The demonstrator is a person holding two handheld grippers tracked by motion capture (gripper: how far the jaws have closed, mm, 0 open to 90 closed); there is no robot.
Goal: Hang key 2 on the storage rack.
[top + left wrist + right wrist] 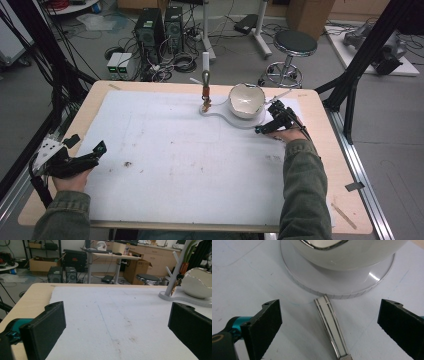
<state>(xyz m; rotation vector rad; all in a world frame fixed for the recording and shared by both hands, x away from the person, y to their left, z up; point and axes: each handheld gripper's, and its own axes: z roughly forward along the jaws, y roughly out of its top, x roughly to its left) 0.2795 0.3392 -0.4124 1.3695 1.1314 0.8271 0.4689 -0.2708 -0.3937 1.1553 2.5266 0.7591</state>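
1. The right gripper (329, 325) hangs low over the mat, jaws spread wide, and a slim white-and-silver bar (330, 325) lies flat right between them, its far end touching the round stand base (294, 280) under the white bowl (246, 100).
2. To my eye this is the reach for that bar: drop straight down, keep it centred, and close across its narrow width, clear of the base rim.
3. It looks thin and slick, so squeeze slowly.
4. The left gripper (85, 161) rests well away, jaws parted with only bare mat between them.
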